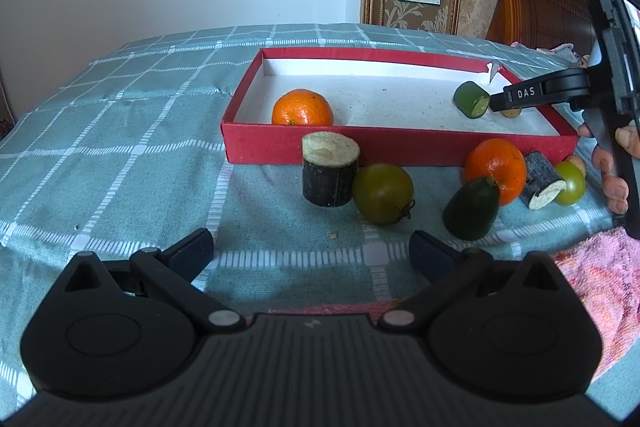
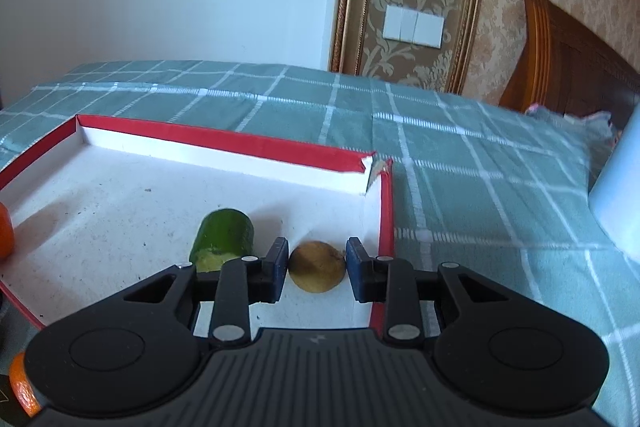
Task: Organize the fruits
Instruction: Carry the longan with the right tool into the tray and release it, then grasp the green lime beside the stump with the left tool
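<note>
While between parted jaws, kiwi (image 2: 317, 266).

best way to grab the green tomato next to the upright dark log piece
Grip the green tomato across its round middle, coming from above and in front with the open left gripper. Its stem points front-right, and the log piece touches its left, so keep that finger shallow.

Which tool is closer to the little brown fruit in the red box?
Right. The right tool has the brown fruit between its fingers; the left tool hangs outside the red box.
</note>
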`<state>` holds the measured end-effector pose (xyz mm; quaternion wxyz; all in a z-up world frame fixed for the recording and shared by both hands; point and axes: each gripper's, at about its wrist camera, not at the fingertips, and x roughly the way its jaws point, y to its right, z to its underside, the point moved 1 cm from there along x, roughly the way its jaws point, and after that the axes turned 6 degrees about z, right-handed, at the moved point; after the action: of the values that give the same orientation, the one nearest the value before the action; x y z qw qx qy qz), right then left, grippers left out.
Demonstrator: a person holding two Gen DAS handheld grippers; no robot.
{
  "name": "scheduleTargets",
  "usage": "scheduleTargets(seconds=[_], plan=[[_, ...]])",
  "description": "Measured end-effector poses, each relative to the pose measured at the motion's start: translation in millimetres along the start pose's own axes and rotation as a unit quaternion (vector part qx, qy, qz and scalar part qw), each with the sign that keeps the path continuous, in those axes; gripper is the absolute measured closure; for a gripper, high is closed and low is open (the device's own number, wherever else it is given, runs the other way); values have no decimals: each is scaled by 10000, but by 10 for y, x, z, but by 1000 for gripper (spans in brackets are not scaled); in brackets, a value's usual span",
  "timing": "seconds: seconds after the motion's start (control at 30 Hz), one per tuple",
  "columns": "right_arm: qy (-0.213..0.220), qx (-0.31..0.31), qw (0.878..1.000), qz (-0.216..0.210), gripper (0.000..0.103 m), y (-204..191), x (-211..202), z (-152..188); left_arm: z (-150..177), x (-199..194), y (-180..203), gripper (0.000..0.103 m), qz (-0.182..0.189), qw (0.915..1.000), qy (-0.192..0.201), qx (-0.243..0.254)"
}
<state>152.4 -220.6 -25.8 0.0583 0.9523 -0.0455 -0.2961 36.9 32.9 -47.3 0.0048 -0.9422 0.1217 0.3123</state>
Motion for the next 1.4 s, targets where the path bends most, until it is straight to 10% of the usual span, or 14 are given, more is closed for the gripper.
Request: scheduleTargets(seconds=[0.17,0.83,1.0,1.3,1.4], plan=[[201,17,9996,-199,32,0,-165,26,0,0,-3,0,-2,10000,0,1],[565,190,9968,-537,24,151,-850,474,-12,-100,44,0,-19,9994,200,-268],[582,-191,9974,-379,21,1,-871,541,-113,-147,183,23,42,9994,228,-269],[691,-247,9970,-256,21,-9,-913,551,-219,-13,275,34,193,9974,96,-687],[752,-224,9966,-244,21,-1,-936,548,-239,27,297,68,260,9964,17,-810]])
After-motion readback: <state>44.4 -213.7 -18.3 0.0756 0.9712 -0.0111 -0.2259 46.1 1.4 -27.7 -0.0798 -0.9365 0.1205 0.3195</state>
